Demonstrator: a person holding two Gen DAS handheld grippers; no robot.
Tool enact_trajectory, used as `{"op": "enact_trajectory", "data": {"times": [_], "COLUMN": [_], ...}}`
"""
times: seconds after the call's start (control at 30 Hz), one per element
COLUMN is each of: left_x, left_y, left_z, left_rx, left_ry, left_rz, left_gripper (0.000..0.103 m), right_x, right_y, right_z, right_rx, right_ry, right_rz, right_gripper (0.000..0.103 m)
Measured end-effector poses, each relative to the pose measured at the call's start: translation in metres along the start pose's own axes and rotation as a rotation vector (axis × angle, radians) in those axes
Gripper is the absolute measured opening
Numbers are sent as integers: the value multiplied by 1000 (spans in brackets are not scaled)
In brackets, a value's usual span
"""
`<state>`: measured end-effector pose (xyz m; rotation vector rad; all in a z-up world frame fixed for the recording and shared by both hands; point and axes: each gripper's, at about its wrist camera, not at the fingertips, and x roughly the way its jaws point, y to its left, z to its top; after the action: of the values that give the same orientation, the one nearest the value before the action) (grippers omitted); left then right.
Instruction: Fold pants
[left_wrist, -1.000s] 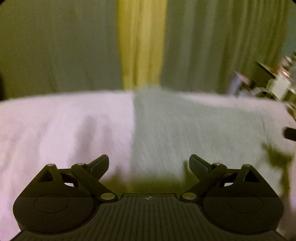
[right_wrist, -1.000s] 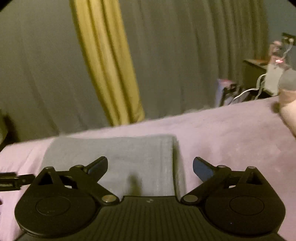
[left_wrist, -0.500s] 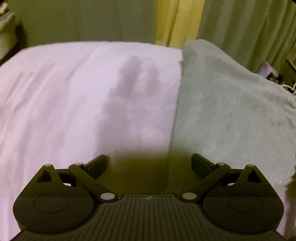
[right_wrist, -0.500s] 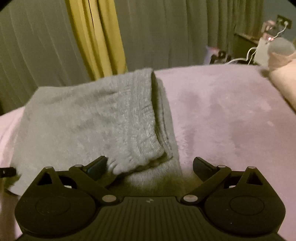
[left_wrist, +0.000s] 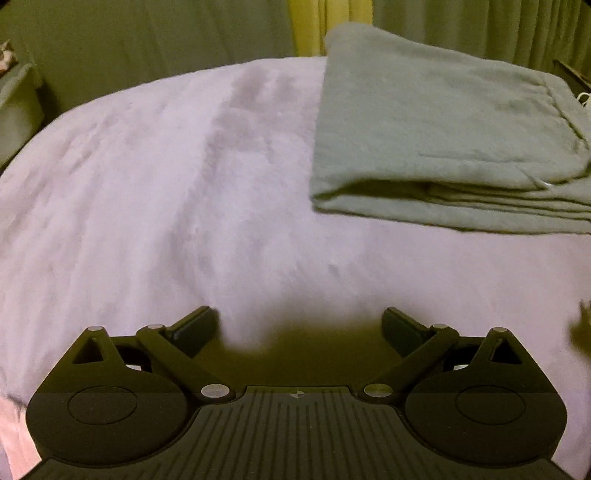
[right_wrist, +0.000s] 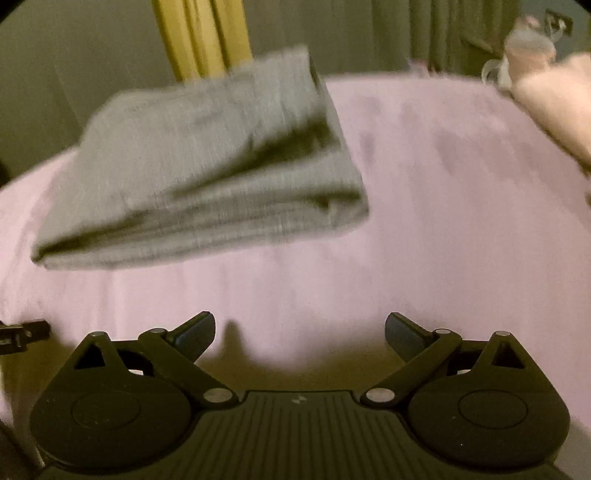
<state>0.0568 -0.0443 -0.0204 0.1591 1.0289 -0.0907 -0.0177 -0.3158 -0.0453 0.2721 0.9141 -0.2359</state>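
Note:
The grey pants (left_wrist: 436, 122) lie folded into a thick, layered stack on the pink bedspread (left_wrist: 166, 206), at the upper right of the left wrist view. In the right wrist view the same grey pants (right_wrist: 207, 155) appear blurred at the upper left. My left gripper (left_wrist: 300, 326) is open over bare bedspread, well short of the stack and left of it. My right gripper (right_wrist: 300, 328) is open too, held back from the stack's near edge, with nothing between its fingers.
Grey-green curtains with a yellow curtain (right_wrist: 203, 33) hang behind the bed. A pale pillow or cushion (right_wrist: 554, 96) lies at the bed's right side. The tip of the other gripper (right_wrist: 22, 332) shows at the far left of the right wrist view.
Both grippers have pulled back from the pants towards the near side of the bed and stayed open. The folded stack now lies farther off in both views.

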Motion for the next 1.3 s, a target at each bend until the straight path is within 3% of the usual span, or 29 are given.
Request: {"op": "enact_trajectory", "data": {"times": [0.1,0.17,0.3,0.4,0.57,0.73,0.93,1.07,1.2,1.3], "left_x": [0,-5,-17,-30,-42,-53,-59,-62,-63,-71], "left_y": [-6,-11,-22,-28,-21,-25,-23,-17,-6,-3], "left_z": [-10,-19,-33,-42,-51,-58,-60,-57,-52,-49], "left_rx": [0,8,41,64,26,37,22,-16,-93,-113], "left_ry": [50,60,48,4,-9,-33,-47,-17,66,68], "left_rz": [-38,-35,-42,-37,-102,-39,-39,-5,-74,-95], "left_gripper": [101,101,101,101,101,101,101,101,101,101], "right_x": [8,8,-7,-16,-39,-46,-56,-65,-74,-77], "right_y": [12,21,33,37,40,42,47,49,44,34], "right_z": [-5,-5,-16,-22,-32,-37,-46,-47,-43,-35], "right_rx": [-22,-96,-198,-217,-230,-224,-232,-238,-213,-135], "right_ry": [132,161,92,82,40,42,61,62,52,71], "right_rz": [-42,-78,-134,-112,-57,-52,-19,5,27,45], "right_gripper": [99,99,99,99,99,99,99,99,99,99]}}
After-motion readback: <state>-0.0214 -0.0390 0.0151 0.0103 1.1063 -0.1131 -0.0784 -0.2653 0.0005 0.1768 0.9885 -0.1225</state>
